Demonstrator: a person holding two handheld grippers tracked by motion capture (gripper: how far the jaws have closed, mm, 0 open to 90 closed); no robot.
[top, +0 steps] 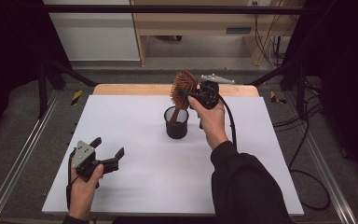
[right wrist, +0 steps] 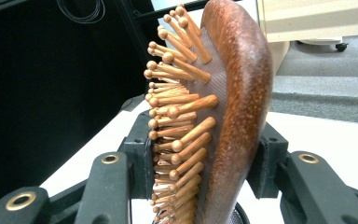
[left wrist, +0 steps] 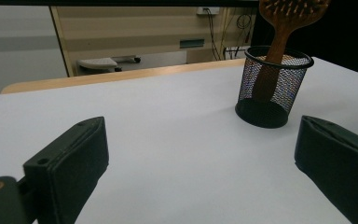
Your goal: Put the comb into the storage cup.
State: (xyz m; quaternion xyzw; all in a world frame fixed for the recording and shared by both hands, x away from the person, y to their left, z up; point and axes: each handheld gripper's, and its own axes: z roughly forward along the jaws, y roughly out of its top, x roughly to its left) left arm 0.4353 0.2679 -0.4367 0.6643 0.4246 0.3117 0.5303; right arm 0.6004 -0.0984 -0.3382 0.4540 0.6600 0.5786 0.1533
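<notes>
From the high view, the right gripper (top: 189,96) is clamped on the head of a wooden hairbrush (top: 183,88), whose handle dips into the black mesh cup (top: 176,123) mid-table (top: 135,186). The left gripper (top: 108,150) rests low near the front left, jaws spread. Left gripper view: both jaws wide apart, nothing between, the mesh cup (left wrist: 273,88) ahead with the brush handle (left wrist: 272,60) inside. Right gripper view: jaws pinch the hairbrush (right wrist: 223,107), bristles facing left.

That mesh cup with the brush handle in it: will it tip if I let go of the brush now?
Quite possibly. The mesh cup looks light, and the hairbrush leans in it with its wide head well above the rim. The right tongs hold that head; release gently.
</notes>
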